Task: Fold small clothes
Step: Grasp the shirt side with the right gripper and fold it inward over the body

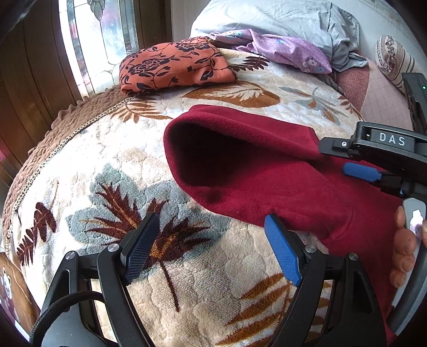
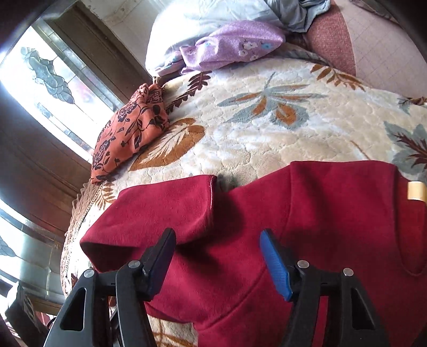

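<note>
A dark red fleece garment [image 1: 280, 181] lies on the leaf-patterned blanket [image 1: 106, 165], its sleeve opening facing the left wrist camera. My left gripper [image 1: 210, 221] is open and empty, hovering over the blanket just left of the garment's lower edge. In the right wrist view the same red garment [image 2: 307, 227] fills the lower half, one sleeve folded across at the left. My right gripper [image 2: 217, 240] is open and empty, just above the garment; it also shows in the left wrist view [image 1: 347, 157] at the right, over the garment.
A folded orange floral cloth [image 1: 173, 64] lies at the blanket's far left edge by the window. A purple floral cloth [image 1: 283, 48] and grey bedding [image 1: 293, 18] lie at the back. The bed's brown frilled edge [image 1: 61, 128] runs down the left.
</note>
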